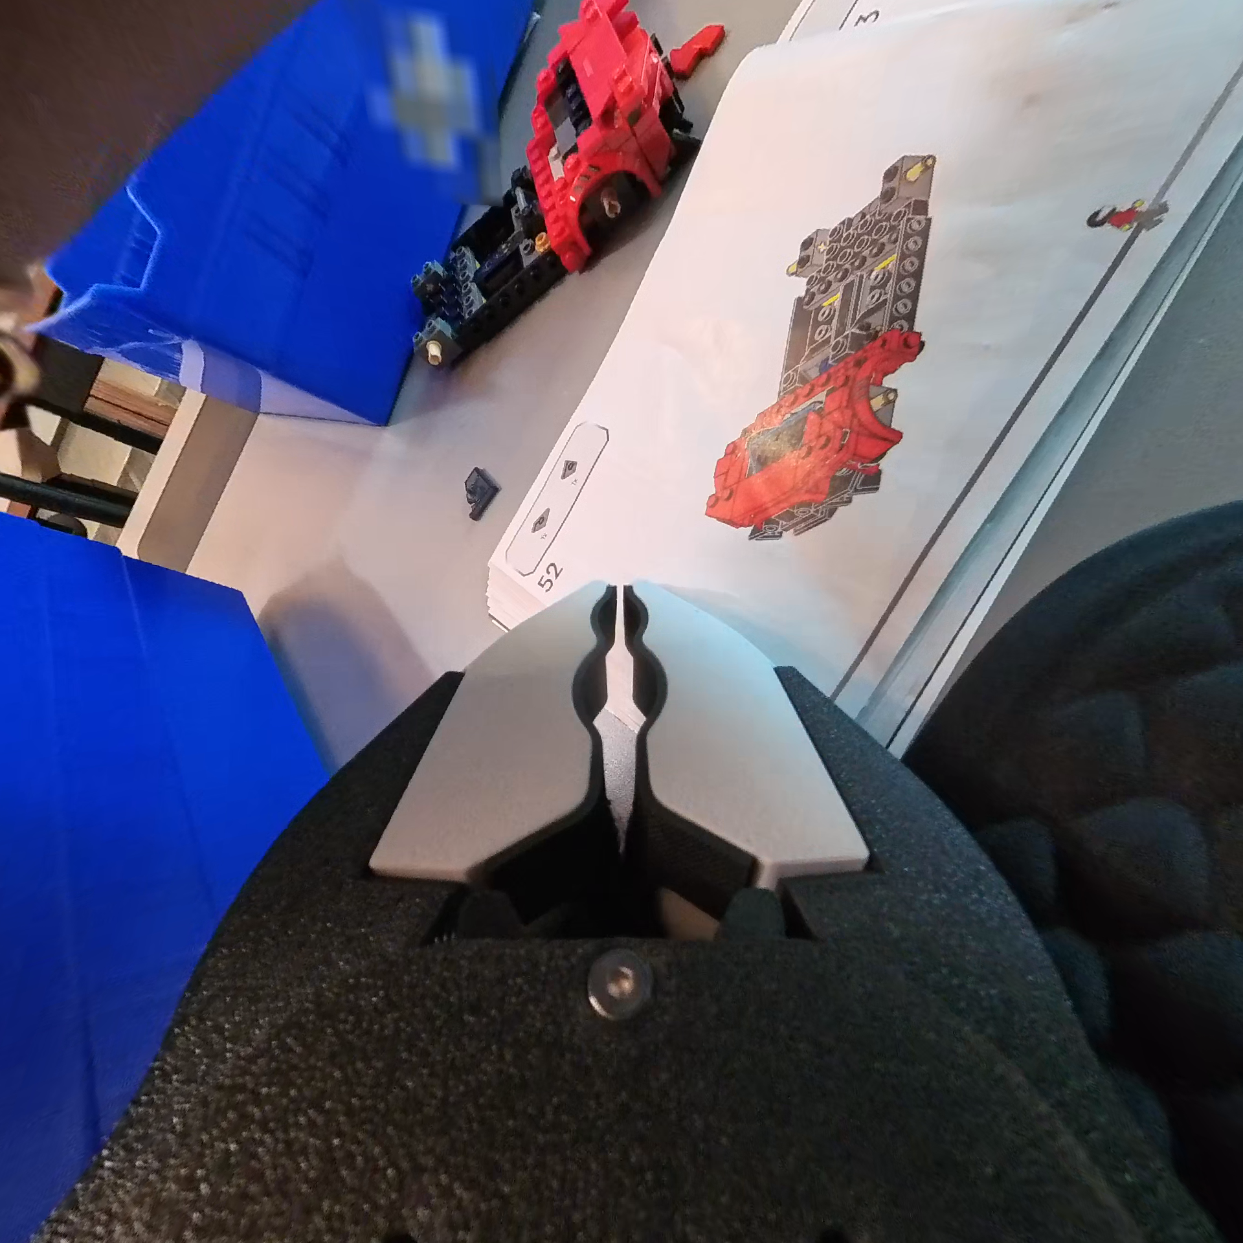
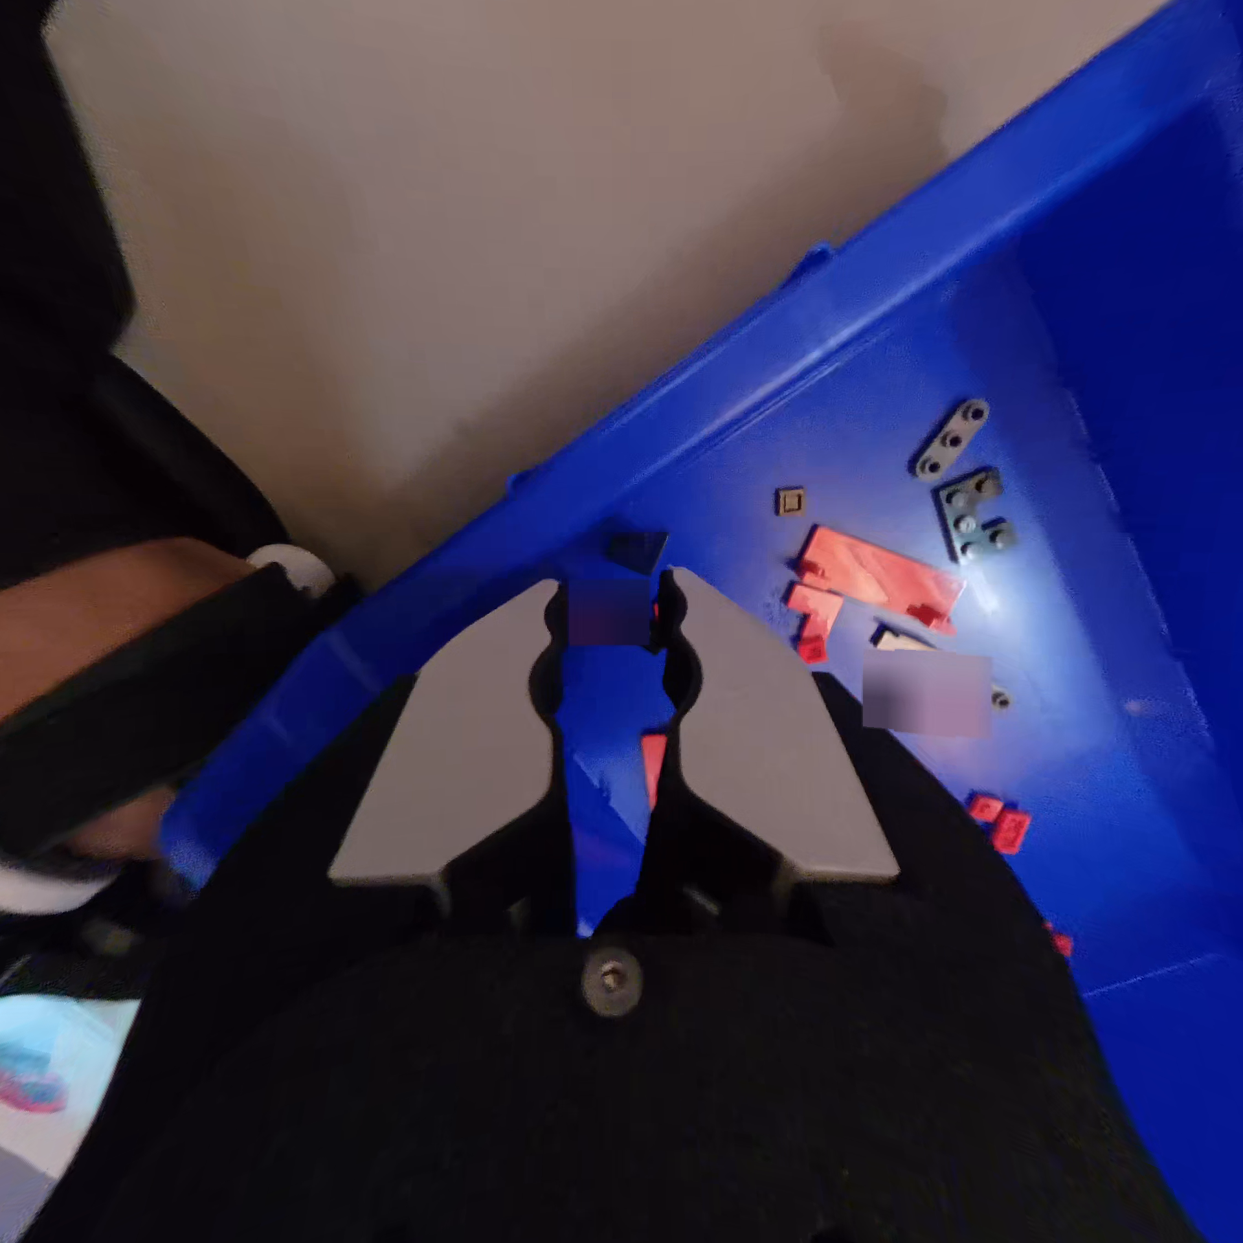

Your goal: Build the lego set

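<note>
The left gripper (image 1: 620,592), its jaws pressed almost together with nothing between them, hovers at the near corner of the open instruction booklet (image 1: 908,282); beyond the booklet's far side on the table (image 1: 377,511) stands the part-built red and black lego car (image 1: 572,195), with a small dark piece (image 1: 481,490) just beside the booklet's edge. The right gripper (image 2: 609,585) reaches into a blue bin (image 2: 740,377), jaws narrowly parted around a spot a blur covers, so whether it holds anything I cannot tell. Just beyond its tips lies a dark slope piece (image 2: 635,548); red plates (image 2: 874,582) and grey plates (image 2: 968,511) lie farther inside the bin.
</note>
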`<state>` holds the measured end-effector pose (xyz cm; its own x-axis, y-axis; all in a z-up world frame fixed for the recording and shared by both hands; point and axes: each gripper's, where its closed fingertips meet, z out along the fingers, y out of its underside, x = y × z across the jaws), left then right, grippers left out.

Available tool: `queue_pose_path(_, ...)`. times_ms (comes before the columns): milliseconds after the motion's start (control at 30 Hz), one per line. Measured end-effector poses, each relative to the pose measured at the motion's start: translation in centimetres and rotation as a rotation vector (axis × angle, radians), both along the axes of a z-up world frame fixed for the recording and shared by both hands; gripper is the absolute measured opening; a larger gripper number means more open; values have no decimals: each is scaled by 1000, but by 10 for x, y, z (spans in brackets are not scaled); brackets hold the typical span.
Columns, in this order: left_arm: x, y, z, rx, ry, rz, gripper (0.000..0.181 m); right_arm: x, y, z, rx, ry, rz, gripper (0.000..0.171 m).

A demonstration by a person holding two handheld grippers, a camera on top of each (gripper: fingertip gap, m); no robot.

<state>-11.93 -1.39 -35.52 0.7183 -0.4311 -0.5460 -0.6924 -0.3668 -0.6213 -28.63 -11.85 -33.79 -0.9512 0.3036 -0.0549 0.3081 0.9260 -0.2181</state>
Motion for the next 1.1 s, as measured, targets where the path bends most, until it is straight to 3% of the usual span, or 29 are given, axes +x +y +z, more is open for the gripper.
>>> queue_pose_path(167, 0, 0, 0, 1, 1, 0, 1, -6, 1, -20, 76, 13, 64, 32)
queue_pose_path(233, 0, 0, 0, 1, 1, 0, 1, -7, 0, -22, 77, 27, 78, 31)
queue_pose_path(300, 0, 0, 0, 1, 1, 0, 1, -9, -2, -22, 64, 42, 77, 19)
queue_pose_path(467, 0, 0, 0, 1, 1, 0, 1, -12, 4, -17, 67, 81, 60, 18)
queue_pose_path(600, 0, 0, 0, 1, 1, 0, 1, -5, 27, 47, 14, 227, -77, 18)
queue_pose_path(733, 0, 0, 0, 2, 1, 2, 2, 56, 77, 102, -140, 298, -358, 18)
queue_pose_path(800, -1, 0, 1, 3, 2, 4, 2, 96, 113, 89, -180, 290, -539, 18)
queue_pose_path(933, -2, 1, 1, 8, 4, 14, 4, 159, 166, 14, -164, 208, -837, 19)
queue_pose_path(1100, -5, 2, 4, 20, -10, 34, 11, 172, 182, -27, -93, 200, -900, 22)
